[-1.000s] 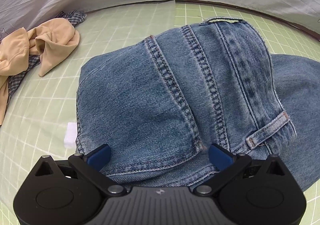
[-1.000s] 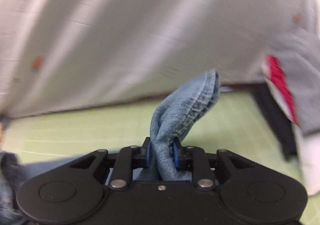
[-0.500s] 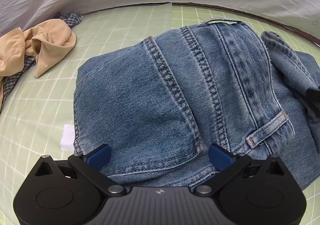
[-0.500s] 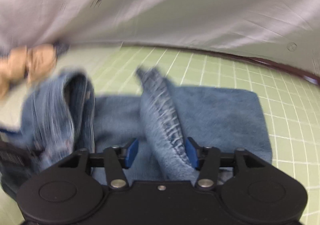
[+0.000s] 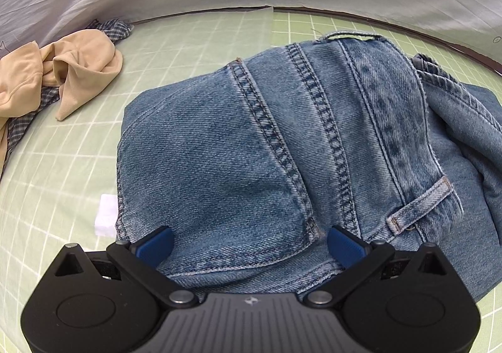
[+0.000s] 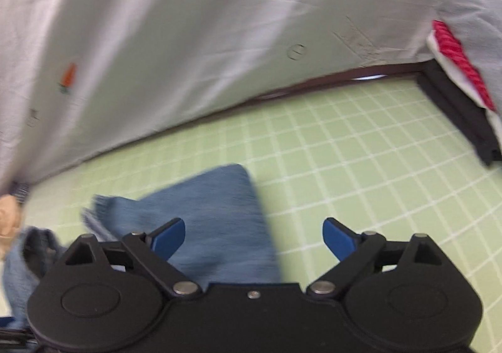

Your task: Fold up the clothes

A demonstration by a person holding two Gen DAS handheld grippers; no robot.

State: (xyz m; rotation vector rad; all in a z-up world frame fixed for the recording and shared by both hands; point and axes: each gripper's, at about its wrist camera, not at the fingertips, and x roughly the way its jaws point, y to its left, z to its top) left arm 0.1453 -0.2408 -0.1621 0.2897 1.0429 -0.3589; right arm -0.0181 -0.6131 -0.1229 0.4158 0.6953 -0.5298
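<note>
Denim that was pinched upright in the right gripper point(image 6: 253, 238) has dropped out of it: its fingers point(image 6: 169, 235) have just been opening and now stand wide with nothing pressed between them, a blurred flap of the jeans point(image 5: 251, 158) lying flat on the worktop point(image 6: 360, 171) just ahead and left of them. In the left view a hemmed leg end has arrived on the right side of the pile, draped over the flat layer beyond the belt loop point(image 5: 420, 205). Those jeans fill most of that view, seams running from near the left gripper point(image 5: 251, 246) up and away, so the long axis points away from it. That gripper is spread wide, both fingers point(image 5: 155, 243) over the seat, gripping nothing as far as I can tell. By my reading, the loose leg end lies nearer the right hand. Beyond, a tan garment point(image 5: 62, 79) sits apart at far left. Motion blur hides the flap's edge; the pile's right side is cut off.
</note>
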